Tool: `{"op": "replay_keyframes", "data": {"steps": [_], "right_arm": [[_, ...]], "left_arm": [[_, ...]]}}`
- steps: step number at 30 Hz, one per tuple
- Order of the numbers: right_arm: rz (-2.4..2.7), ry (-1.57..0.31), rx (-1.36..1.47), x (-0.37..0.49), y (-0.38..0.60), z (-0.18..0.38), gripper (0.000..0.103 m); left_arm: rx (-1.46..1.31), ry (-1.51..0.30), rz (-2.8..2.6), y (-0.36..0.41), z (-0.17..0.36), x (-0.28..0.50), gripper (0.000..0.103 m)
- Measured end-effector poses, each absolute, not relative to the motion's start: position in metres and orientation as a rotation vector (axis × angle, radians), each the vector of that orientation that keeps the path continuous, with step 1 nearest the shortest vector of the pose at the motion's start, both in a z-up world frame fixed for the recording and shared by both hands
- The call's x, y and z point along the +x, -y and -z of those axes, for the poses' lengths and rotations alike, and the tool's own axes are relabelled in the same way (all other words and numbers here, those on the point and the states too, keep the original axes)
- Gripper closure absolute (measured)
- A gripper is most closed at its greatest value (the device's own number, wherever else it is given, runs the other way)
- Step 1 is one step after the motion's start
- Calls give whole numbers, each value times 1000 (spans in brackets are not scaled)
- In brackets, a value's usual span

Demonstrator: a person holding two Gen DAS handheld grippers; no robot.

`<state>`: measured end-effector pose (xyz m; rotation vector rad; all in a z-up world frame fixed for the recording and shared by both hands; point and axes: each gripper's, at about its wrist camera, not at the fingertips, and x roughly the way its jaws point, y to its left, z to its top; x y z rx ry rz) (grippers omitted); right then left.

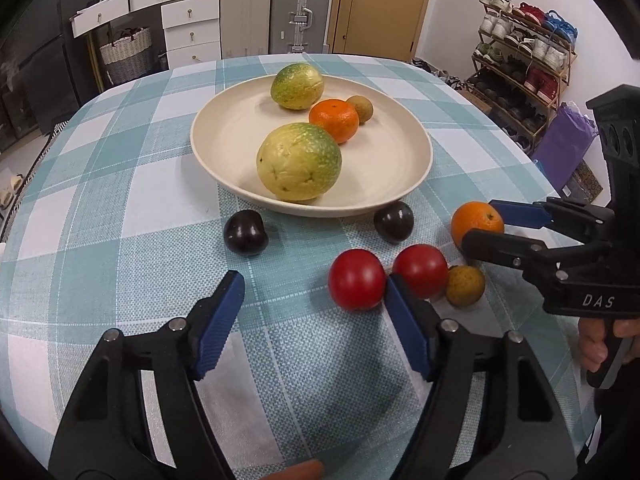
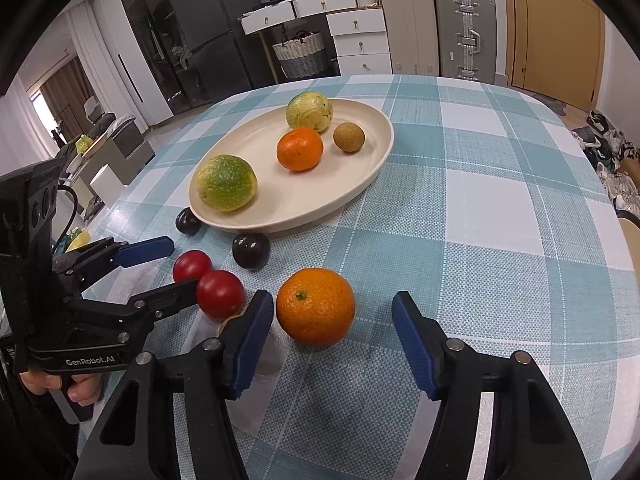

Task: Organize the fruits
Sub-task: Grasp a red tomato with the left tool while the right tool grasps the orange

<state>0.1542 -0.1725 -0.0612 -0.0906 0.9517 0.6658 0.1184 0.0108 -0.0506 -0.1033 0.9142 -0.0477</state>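
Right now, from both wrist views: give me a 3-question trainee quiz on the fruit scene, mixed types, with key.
1. True or false: the left gripper has its pads pressed on a red tomato.
2. How many fruits lie in the cream plate? A) two B) four C) six
3. Fill in: the fruit between the right gripper fingers is a ____.

Key:
1. False. The tomato sits beside the right-hand finger, outside the open jaws.
2. B: two green-yellow fruits, a tangerine, a small brown fruit.
3. Tangerine; not gripped, a gap shows on its right.
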Motion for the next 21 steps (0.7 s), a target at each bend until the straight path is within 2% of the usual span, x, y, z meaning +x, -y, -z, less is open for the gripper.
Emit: {"op": "replay_keyframes", "data": {"steps": [6, 10, 11, 21], "right_arm": [[-683, -954, -77, 155, 173, 61, 44], [-688, -955, -73, 154, 173, 61, 46], [-690, -955, -73, 154, 172, 61, 46], [-698, -953, -83, 153, 170, 62, 54]], "left_arm": [[-95, -919, 75, -8, 49, 121, 56], [-110, -920, 100, -9, 48, 120, 75], [-113, -919, 103, -9, 48, 119, 77], [-122, -904, 112, -10, 47, 114, 78]]}}
